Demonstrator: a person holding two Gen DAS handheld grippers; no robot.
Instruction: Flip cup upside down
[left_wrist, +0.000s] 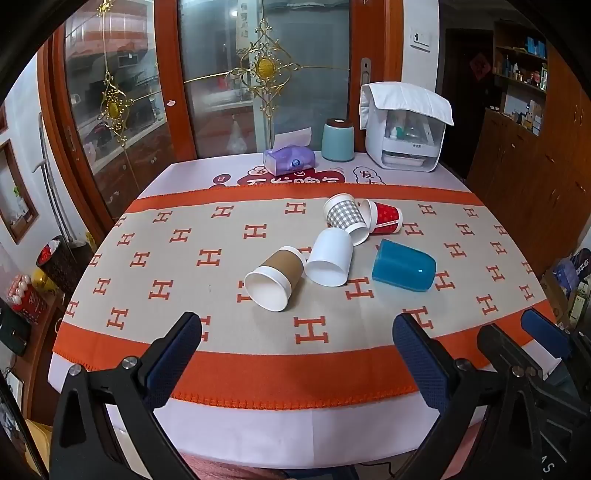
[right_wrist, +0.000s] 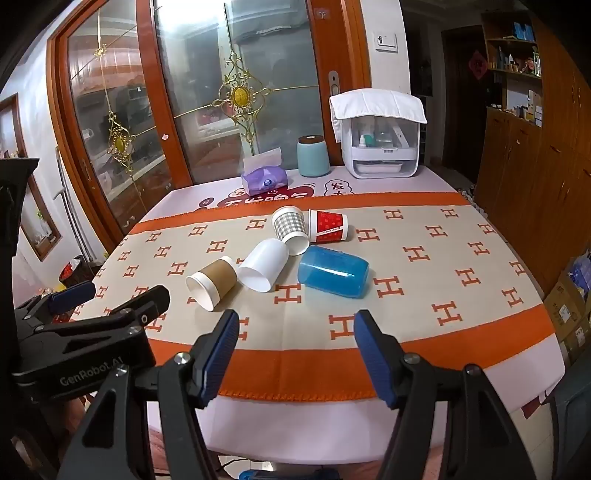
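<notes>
Left wrist view: five cups are seen lying on their sides on the table (left_wrist: 480, 266), clustered toward one o'clock. The left gripper (left_wrist: 297, 334) and right gripper (right_wrist: 295, 332) are both held wide and empty, short of them. The brown cup (left_wrist: 275, 277), nearest, is best gripped across its sleeve, lifted, then turned mouth-down before being released.

- The left wrist view looks forward from the near edge of the counter (left_wrist: 184, 258), well back, toward the glass doors (left_wrist: 221, 92).
- The right wrist view faces likewise from just beside it.
- Both share the fallen cups (left_wrist: 328, 258) and the far wall.
</notes>
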